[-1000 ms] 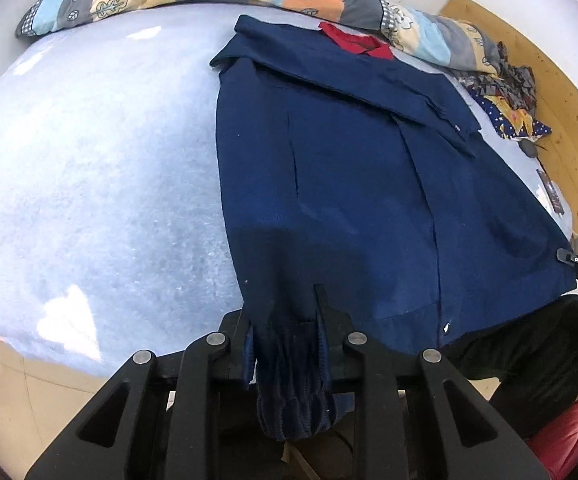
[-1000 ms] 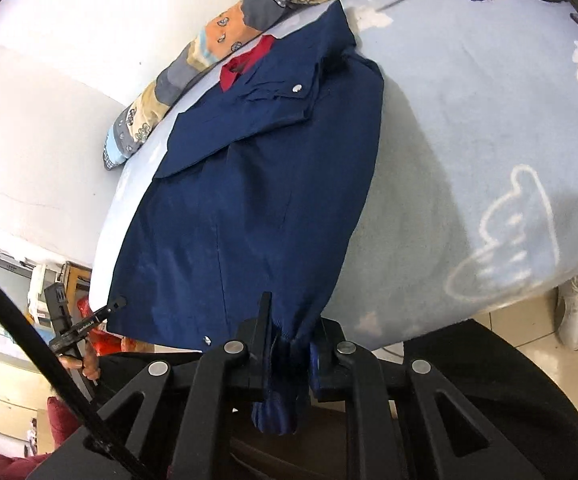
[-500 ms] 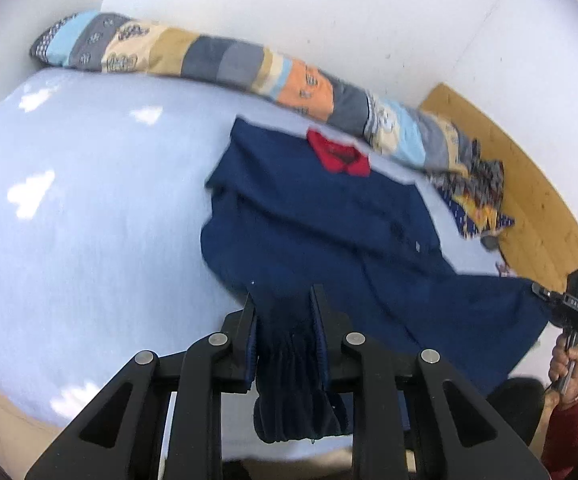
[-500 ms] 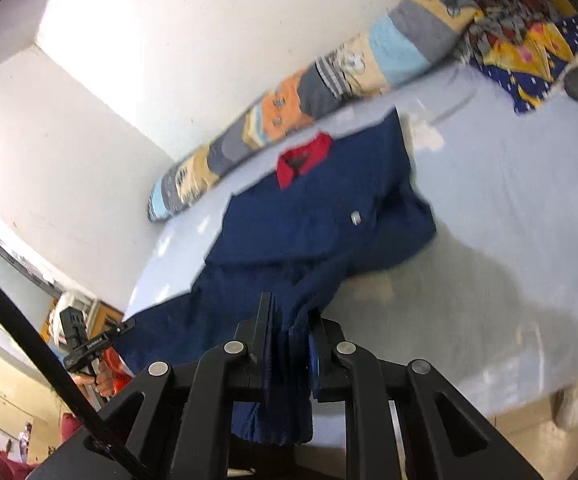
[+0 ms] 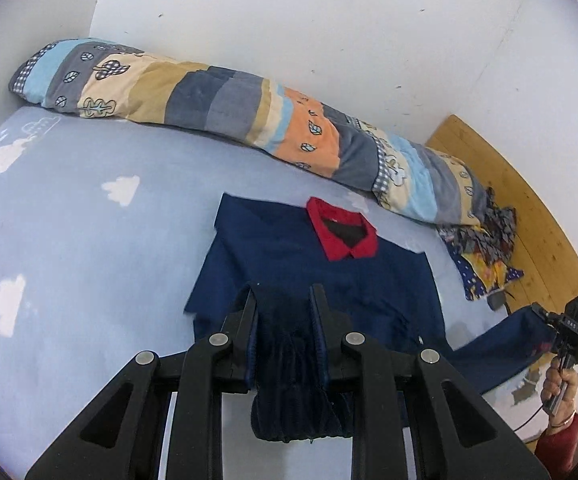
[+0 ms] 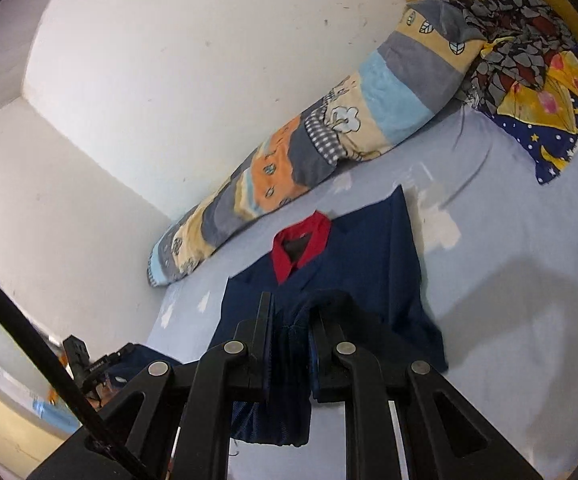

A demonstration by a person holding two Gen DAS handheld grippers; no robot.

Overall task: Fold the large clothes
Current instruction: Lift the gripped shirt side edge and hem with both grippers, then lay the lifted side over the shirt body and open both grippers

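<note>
Navy shirt (image 5: 321,264) with red collar (image 5: 343,232) is lying on the pale blue bed (image 5: 69,240), hem end lifted. Left tongs (image 5: 283,300) are pinching bunched hem fabric; right tongs (image 6: 291,308) are pinching the other hem corner. Patchwork quilt roll (image 5: 229,108) is sitting along the wall behind.

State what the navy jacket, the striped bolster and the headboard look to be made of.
Navy jacket: woven cloth, matte, probably cotton or a blend; it bunches in soft folds.
Striped bolster: plush fleece-like fabric, printed; its surface looks fuzzy.
Headboard: light wood planks, smooth; grain and seams show.
</note>
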